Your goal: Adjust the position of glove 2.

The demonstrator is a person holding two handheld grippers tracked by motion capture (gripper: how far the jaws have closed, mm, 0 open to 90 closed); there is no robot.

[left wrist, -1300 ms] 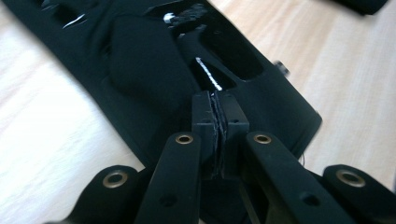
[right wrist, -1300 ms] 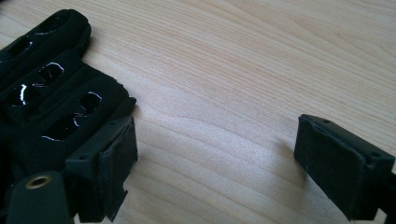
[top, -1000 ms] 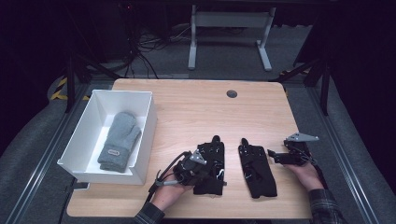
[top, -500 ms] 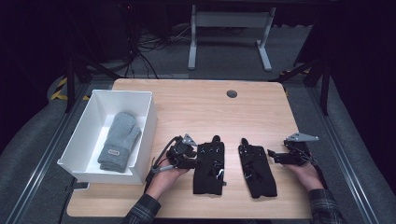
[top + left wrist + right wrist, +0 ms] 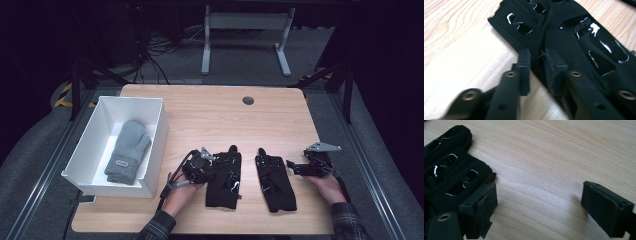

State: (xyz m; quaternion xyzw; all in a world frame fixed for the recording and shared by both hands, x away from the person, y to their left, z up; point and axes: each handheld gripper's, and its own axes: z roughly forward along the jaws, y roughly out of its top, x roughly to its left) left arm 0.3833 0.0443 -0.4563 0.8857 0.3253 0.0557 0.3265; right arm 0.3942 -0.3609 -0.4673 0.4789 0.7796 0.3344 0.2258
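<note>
High view, nearest edge: your two hands come in from the bottom, each carrying tongs over the wooden tabletop (image 5: 210, 117).
Left tongs (image 5: 210, 165): at the near-left edge of the left black glove (image 5: 224, 179); in the left gripper view (image 5: 536, 61) the jaws have just been closing and stand narrow, with a fold of the glove's edge (image 5: 564, 37) pinched between the pads.
Right tongs (image 5: 295, 167): your jaws stand wide apart and hold nothing; in the right gripper view (image 5: 536, 202) one pad lies just against the right black glove (image 5: 451, 175), the other over bare wood.
Gloves: both lie flat side by side near you, the right black glove (image 5: 275, 180) just beside the left one, not touching.
Farther left: white bin (image 5: 95, 145) at the tabletop's left edge, with a grey mitten (image 5: 127, 150) lying inside it.
</note>
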